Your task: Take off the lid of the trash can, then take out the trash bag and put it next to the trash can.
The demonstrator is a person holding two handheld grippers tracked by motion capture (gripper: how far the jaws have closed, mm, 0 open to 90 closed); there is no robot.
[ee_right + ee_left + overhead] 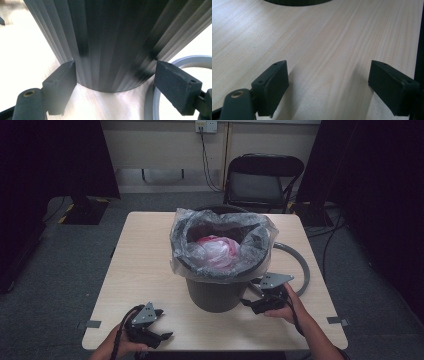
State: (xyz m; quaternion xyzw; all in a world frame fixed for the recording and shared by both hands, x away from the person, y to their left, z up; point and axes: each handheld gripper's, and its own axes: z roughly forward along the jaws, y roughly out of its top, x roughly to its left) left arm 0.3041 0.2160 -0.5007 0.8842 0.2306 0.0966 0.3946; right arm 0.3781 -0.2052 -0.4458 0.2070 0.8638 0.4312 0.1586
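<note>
Bin: dark ribbed bin [215,292] lined with a clear bag [222,245], standing mid-table [145,265], grey ring [300,265] beside it.
Right gripper [265,301]: jaws wide apart, holding nothing; bin wall [105,42] just ahead, between them.
Left gripper [147,327]: jaws wide, empty, over bare table; bin base [297,2] well ahead.

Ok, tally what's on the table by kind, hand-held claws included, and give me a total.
Ribbed dark bin: 1
Clear plastic liner over its rim: 1
Pink-and-white bag inside the liner: 1
Grey ring lying beside the bin: 1
Claws: 2, the left claw and the right claw, both open with nothing gripped
Total: 6
</note>
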